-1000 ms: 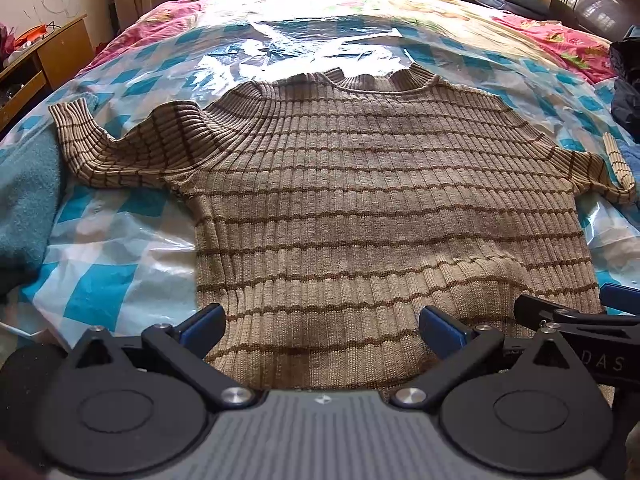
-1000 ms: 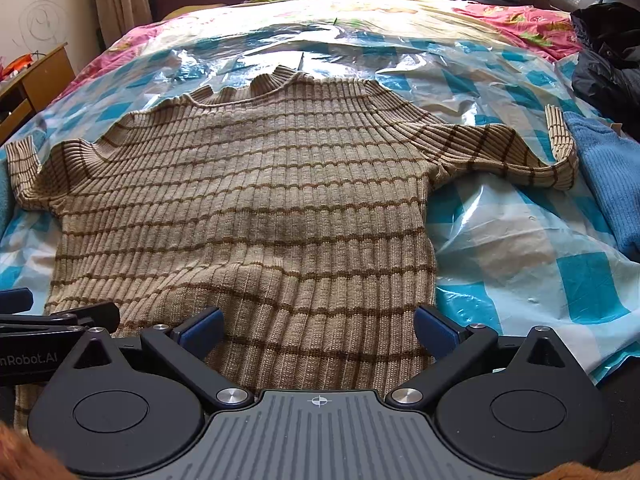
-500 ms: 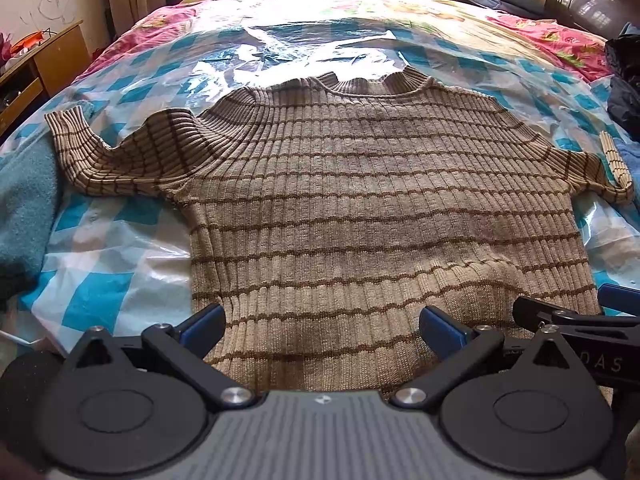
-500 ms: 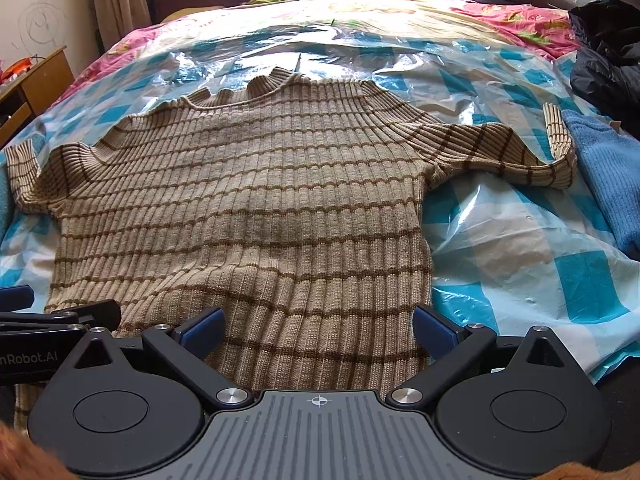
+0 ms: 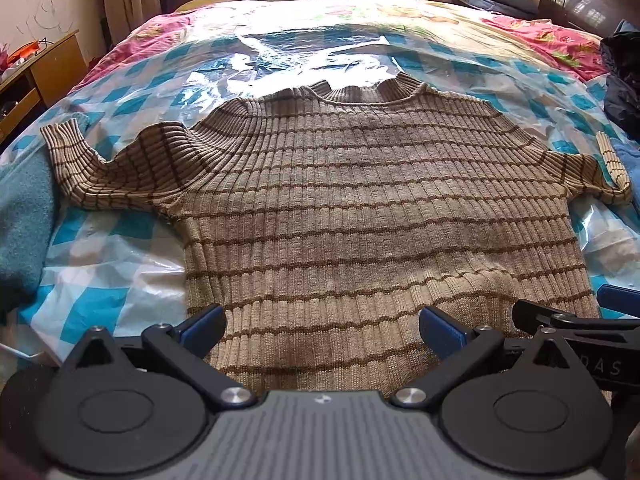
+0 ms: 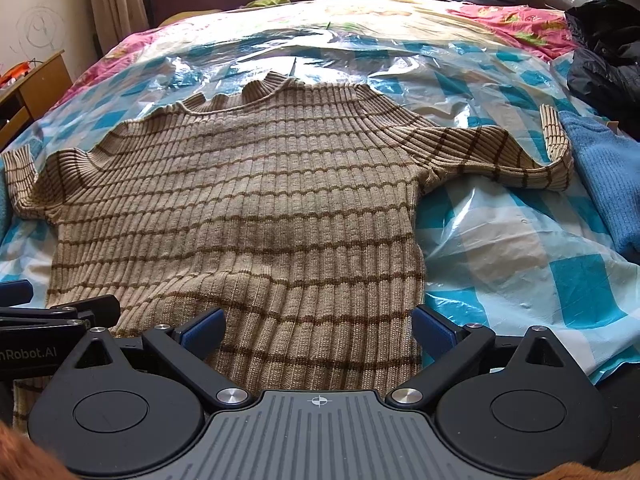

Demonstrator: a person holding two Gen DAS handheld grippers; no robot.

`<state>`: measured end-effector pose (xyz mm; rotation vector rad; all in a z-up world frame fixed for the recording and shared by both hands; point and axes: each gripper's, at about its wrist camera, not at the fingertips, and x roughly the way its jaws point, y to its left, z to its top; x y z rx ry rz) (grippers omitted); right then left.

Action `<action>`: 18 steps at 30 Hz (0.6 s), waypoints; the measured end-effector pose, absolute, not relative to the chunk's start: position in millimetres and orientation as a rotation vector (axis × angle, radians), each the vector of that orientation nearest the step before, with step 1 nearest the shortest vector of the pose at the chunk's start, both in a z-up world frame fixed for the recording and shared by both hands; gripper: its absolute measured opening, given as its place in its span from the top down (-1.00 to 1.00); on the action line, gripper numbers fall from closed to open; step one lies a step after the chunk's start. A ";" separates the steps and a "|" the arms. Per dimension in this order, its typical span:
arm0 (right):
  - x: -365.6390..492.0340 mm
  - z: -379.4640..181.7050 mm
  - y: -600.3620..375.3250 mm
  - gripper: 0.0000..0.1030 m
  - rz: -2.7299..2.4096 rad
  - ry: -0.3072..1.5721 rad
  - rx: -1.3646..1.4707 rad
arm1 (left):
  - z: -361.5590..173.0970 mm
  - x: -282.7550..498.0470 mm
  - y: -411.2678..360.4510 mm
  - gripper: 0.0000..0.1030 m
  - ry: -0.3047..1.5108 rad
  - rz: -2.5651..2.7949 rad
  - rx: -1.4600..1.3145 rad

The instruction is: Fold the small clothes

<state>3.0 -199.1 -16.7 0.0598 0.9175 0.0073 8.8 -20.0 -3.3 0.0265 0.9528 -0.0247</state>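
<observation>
1. My left gripper (image 5: 322, 330) stands wide, holding nothing, its blue pads (image 5: 202, 328) spread over the hem of the ribbed striped sweater (image 5: 360, 208).
2. My right gripper (image 6: 318, 330) is equally wide and holds nothing; its right pad sits just past the sweater's right side edge, over the plastic.
3. The sweater (image 6: 240, 208) lies flat ahead of both claws, hem nearest to them, collar (image 5: 356, 92) at the far end.
4. Ahead and left of the left claw, the left sleeve (image 5: 100, 168) reaches outward, its cuff bent upward.
5. Ahead and right of the right claw, the right sleeve (image 6: 500, 156) stretches sideways and its cuff (image 6: 554, 136) turns up, just beside a blue knit garment (image 6: 604, 176).
6. Under the sweater I see a blue-and-white checked plastic sheet (image 6: 540, 248) covering the bed.
7. Left of the left claw, a teal cloth (image 5: 24, 220) lies at the sheet's edge.
8. Far to the right of the right claw, dark clothing (image 6: 604, 60) is piled up.
9. Far to the left of the left claw stands a wooden cabinet (image 5: 48, 68).
10. Each claw shows at the edge of the other's view, close alongside.
</observation>
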 end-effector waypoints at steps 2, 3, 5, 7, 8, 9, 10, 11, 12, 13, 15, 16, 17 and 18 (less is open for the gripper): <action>2.8 -16.7 -199.4 -0.93 0.007 0.916 0.060 | -3.4 9.8 -20.7 -1.00 0.952 -0.026 0.028; 3.1 -16.7 -200.1 -0.93 0.006 0.916 0.061 | -3.4 10.0 -21.1 -1.00 0.951 -0.026 0.030; 3.5 -16.8 -200.7 -0.93 0.006 0.916 0.061 | -3.5 10.6 -21.8 -1.00 0.951 -0.026 0.033; 3.8 -16.9 -201.1 -0.93 0.007 0.916 0.062 | -3.5 10.7 -21.9 -1.00 0.951 -0.026 0.033; 3.7 -17.0 -200.8 -0.93 0.007 0.916 0.061 | -3.5 10.8 -21.9 -1.00 0.952 -0.026 0.033; 3.7 -17.0 -200.8 -0.93 0.007 0.916 0.061 | -3.5 11.0 -22.1 -1.00 0.952 -0.026 0.034; 3.8 -17.0 -201.0 -0.93 0.007 0.916 0.061 | -3.5 10.7 -21.9 -1.00 0.951 -0.026 0.034; 3.7 -17.0 -200.7 -0.93 0.007 0.915 0.061 | -3.4 10.7 -22.1 -1.00 0.951 -0.027 0.035; 3.7 -17.0 -200.6 -0.93 0.006 0.915 0.061 | -3.3 10.8 -22.4 -1.00 0.950 -0.028 0.035; 3.7 -17.0 -200.7 -0.93 0.006 0.915 0.061 | -3.1 11.5 -23.2 -1.00 0.950 -0.029 0.036; 4.1 -16.9 -202.2 -0.93 0.006 0.914 0.063 | -2.6 12.3 -24.4 -1.00 0.949 -0.030 0.038; 4.4 -16.9 -202.9 -0.93 0.005 0.914 0.065 | -2.3 12.6 -24.9 -1.00 0.948 -0.031 0.040; 4.6 -16.7 -203.5 -0.93 0.005 0.914 0.065 | -2.0 12.9 -25.4 -1.00 0.946 -0.032 0.042; 4.6 -16.7 -203.4 -0.93 0.005 0.913 0.065 | -1.9 13.1 -25.8 -1.00 0.946 -0.032 0.043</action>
